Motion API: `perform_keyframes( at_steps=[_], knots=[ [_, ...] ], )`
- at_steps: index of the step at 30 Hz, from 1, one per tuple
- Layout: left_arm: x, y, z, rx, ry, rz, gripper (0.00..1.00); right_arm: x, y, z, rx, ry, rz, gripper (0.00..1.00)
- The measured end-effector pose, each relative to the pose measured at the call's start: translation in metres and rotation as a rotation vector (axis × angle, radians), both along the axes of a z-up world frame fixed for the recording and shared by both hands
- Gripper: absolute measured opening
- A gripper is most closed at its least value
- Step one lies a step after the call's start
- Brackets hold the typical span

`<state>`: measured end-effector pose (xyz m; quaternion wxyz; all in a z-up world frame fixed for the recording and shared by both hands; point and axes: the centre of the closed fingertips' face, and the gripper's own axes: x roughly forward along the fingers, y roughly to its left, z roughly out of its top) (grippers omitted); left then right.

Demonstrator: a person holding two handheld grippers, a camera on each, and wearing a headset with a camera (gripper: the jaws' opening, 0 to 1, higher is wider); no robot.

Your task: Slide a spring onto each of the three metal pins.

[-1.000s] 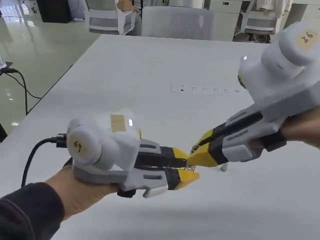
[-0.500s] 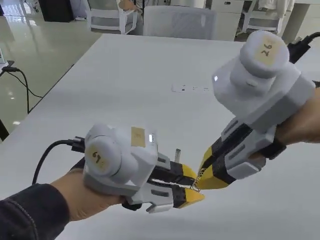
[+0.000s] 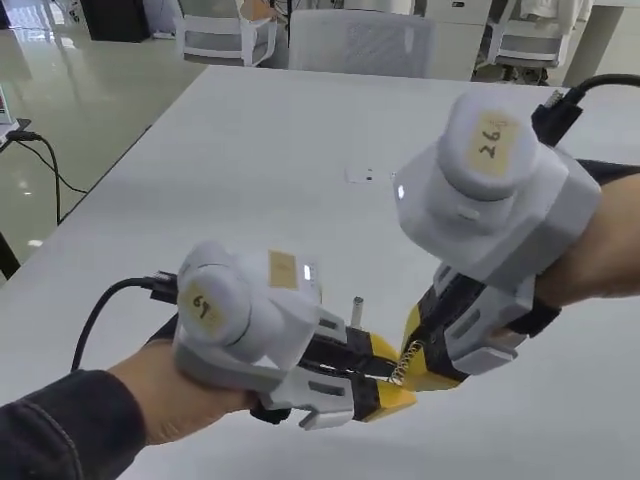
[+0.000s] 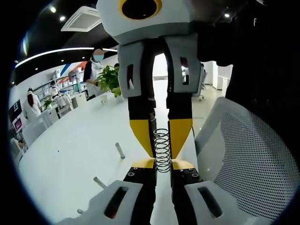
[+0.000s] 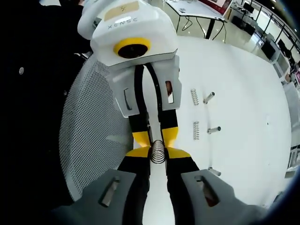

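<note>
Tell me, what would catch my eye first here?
The left gripper and right gripper meet tip to tip over the table, both pinching one tiny spring. In the right gripper view, two more springs lie on it beside metal pins.

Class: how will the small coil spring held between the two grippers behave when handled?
The spring is thin open wire, so probably light and squashy if pinched hard. Being round, it would likely roll or flick away if released on the smooth table.
</note>
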<state>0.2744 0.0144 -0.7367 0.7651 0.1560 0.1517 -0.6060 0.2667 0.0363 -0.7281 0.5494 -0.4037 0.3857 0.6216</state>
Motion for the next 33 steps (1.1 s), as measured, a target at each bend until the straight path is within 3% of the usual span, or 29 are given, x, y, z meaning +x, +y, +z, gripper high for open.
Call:
perform_keyframes(
  at_steps=[12,17,19,23,26,33],
  knots=[
    [0.001,-0.001,0.001,-0.021,0.032,0.022,0.07,0.003,0.001,0.002,0.007,0.000,-0.018,0.13],
    [0.004,-0.002,0.003,-0.033,0.013,0.028,0.08,0.005,0.000,0.003,0.001,-0.014,-0.022,0.13],
    [0.004,-0.002,0.004,-0.050,0.035,0.030,0.08,0.005,0.000,0.003,-0.002,-0.010,-0.022,0.13],
    [0.008,0.000,0.005,-0.076,0.056,0.056,0.15,0.008,0.000,0.003,-0.007,-0.014,-0.023,0.13],
    [0.009,0.002,0.005,-0.074,0.047,0.060,0.15,0.010,0.000,0.003,-0.011,-0.016,-0.027,0.13],
    [0.011,0.010,0.003,-0.076,0.050,0.073,0.28,0.016,-0.004,0.005,-0.013,-0.024,-0.041,0.13]
  ],
)
